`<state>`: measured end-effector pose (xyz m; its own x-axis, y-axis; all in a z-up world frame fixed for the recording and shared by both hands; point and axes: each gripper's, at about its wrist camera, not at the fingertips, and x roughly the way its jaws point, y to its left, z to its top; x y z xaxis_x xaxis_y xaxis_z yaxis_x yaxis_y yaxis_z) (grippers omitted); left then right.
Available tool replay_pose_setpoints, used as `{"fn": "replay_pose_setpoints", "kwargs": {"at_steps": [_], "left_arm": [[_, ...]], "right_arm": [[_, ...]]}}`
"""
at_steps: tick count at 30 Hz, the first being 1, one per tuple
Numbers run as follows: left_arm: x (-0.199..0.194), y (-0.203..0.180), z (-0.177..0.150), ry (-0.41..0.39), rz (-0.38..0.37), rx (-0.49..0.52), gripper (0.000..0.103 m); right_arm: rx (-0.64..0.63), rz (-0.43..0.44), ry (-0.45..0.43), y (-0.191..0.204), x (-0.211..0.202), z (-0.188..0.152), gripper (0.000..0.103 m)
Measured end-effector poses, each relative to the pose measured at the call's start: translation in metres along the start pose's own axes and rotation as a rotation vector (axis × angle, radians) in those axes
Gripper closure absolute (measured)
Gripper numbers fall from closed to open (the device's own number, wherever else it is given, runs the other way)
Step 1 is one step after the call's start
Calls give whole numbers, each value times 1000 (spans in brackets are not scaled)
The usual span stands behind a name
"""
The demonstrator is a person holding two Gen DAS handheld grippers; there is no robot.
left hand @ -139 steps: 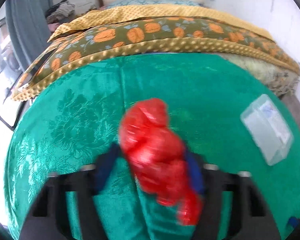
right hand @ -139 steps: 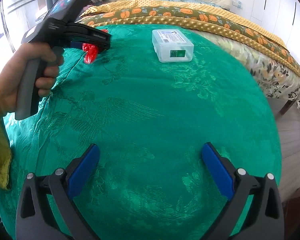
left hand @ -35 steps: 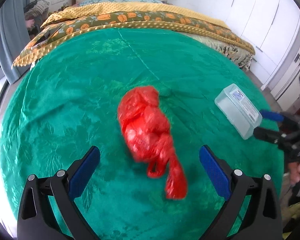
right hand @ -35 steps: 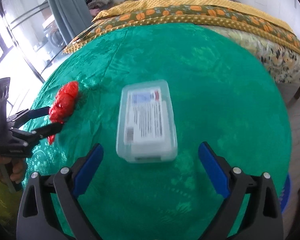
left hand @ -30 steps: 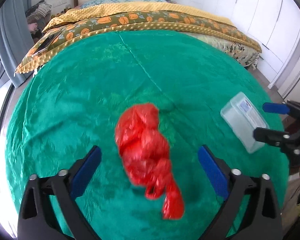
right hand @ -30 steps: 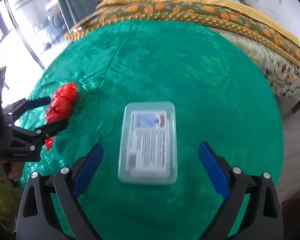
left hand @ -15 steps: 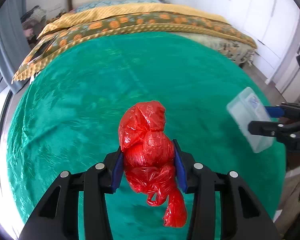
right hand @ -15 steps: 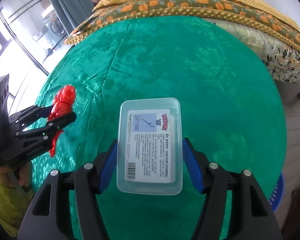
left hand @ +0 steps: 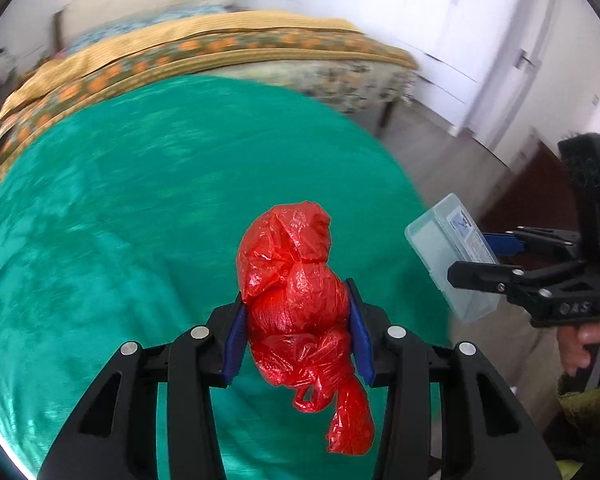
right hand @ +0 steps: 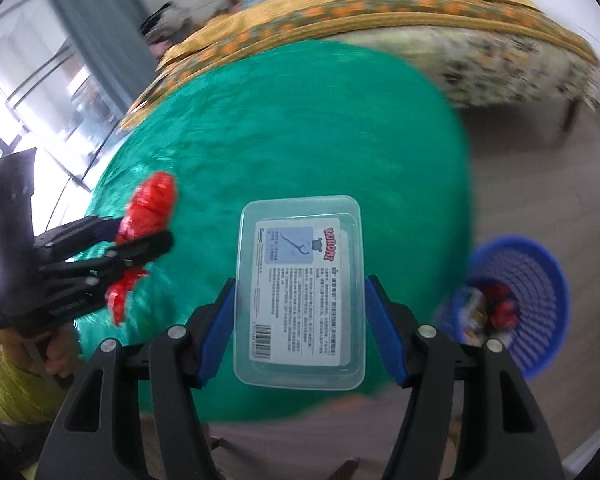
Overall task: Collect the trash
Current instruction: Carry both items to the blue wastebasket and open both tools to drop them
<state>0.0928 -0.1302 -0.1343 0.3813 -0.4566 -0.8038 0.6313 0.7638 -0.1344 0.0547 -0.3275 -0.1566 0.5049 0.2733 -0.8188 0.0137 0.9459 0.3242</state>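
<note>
My left gripper (left hand: pixel 296 332) is shut on a crumpled red plastic bag (left hand: pixel 296 296), held above the round table's green cloth (left hand: pixel 140 208); the bag's knotted tail hangs below the blue pads. My right gripper (right hand: pixel 300 320) is shut on a clear plastic box (right hand: pixel 300 292) with a printed label, lifted over the table's near edge. Each view shows the other gripper too: the right gripper (left hand: pixel 484 256) with the box (left hand: pixel 448 256) at the right, the left gripper (right hand: pixel 136 236) with the red bag (right hand: pixel 152 204) at the left.
A blue mesh basket (right hand: pixel 540 280) with some trash inside stands on the wooden floor right of the table. Behind the table is a bed (right hand: pixel 380 16) with a yellow and orange cover. White cupboard doors (left hand: pixel 480 40) line the right wall.
Both grippers closed, the left on the red bag, the right on the clear box, lifted them off the cloth and swung right, bringing the floor and blue basket into view.
</note>
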Motion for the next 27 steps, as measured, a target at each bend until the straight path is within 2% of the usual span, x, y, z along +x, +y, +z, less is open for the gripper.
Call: {"fn": "replay_pose_setpoints", "kwargs": {"at_steps": [5,10,14,17,21,27], "left_arm": [[13,-63,16,12,-97,79,60],[38,-128,40,33,-161,160,60],[70,-173,57,60,-192,203,60],[110,-208,67,94,-193,219,60],[165,-233,73,137,-193,220,59],[235,-242,66,195,-173,207,59]], "right_arm": [[108,-145,-45,-73,-38,-29,42],[196,-261,-96,-139,-67,-36,42],[237,-288,-115,-176,-73,-35,41],[255,-303,-110,-199,-67,-34,41],[297,-323,-87,-239,-51,-35,41],[398,-280,-77,-296,-25,-45,41]]}}
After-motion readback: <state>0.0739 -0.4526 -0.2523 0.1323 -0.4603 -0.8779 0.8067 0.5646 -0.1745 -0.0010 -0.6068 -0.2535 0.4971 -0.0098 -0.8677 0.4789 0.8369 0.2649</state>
